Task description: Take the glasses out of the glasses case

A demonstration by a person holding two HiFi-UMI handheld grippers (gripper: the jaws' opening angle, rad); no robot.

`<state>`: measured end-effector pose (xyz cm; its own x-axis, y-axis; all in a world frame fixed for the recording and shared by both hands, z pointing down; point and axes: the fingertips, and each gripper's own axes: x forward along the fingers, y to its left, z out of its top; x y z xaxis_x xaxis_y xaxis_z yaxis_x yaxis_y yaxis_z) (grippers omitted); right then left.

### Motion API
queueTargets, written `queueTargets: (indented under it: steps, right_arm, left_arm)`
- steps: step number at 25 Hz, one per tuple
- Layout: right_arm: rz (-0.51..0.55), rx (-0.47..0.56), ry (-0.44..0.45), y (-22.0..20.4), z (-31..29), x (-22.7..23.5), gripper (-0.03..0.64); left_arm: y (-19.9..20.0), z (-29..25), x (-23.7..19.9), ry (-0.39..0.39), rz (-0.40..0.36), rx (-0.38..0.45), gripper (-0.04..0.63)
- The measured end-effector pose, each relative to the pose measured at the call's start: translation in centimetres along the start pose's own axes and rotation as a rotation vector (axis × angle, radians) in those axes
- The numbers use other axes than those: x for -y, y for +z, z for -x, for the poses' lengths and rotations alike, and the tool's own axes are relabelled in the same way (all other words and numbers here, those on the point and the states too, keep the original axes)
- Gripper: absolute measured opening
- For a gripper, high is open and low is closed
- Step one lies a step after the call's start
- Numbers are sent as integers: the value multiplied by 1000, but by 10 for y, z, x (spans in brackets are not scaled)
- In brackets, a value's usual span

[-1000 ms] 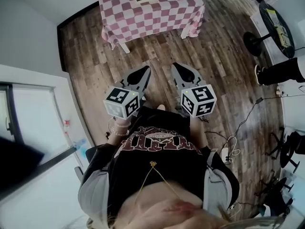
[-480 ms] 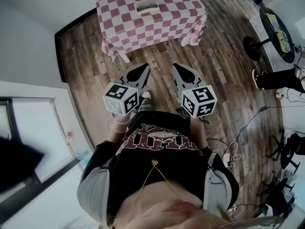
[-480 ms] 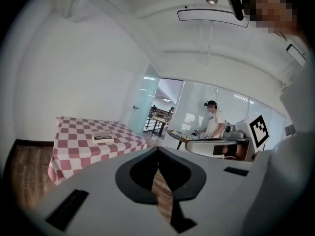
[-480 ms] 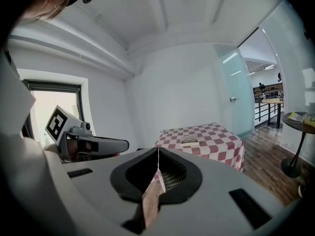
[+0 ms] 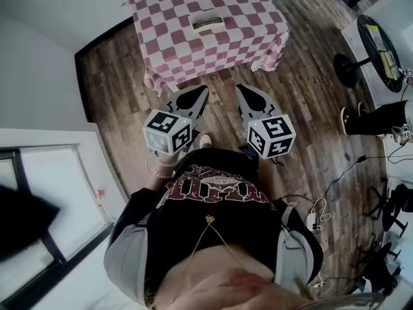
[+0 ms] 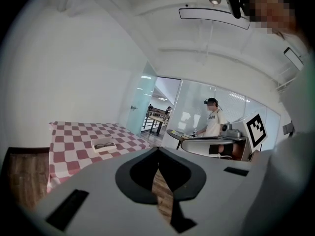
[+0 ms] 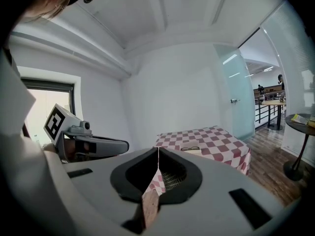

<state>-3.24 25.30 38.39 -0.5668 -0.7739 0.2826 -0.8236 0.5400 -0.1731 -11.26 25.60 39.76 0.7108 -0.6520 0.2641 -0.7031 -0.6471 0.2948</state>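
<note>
Well short of the glasses case (image 5: 208, 22), left hand-held gripper (image 5: 201, 93) and right hand-held gripper (image 5: 242, 90) hang closed, empty.

Glasses case (image 5: 207, 16): light-coloured, open-topped, sitting flat on the table (image 5: 169, 41) with the pink-and-white check cloth, toward its far side and roughly mid-width. Glasses (image 5: 208, 24): dark thin frame, lying inside the case, lenses side by side along its length. Nothing is touching either one. Fold state of the arms is too small to tell.
</note>
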Motion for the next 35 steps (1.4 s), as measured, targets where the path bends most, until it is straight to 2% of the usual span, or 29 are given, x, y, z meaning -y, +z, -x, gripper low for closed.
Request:
queueTargets:
  steps: [5,15,23,35]
  right_arm:
    - [-1,18,-17,9,-26,2,21]
    - [4,-18,-20,16,-58,25,21]
    - [42,-42,62,40,-106,65,21]
    - [55,-45,173,76,-156,126,21]
  left_arm:
    - [9,-1,-25,-2,-5,7,9]
    - [19,-29,-51,-4,30,-15,9]
    - [46,-76,-82,42,48,7,9]
    - [87,-149,-104,92,50,23,9]
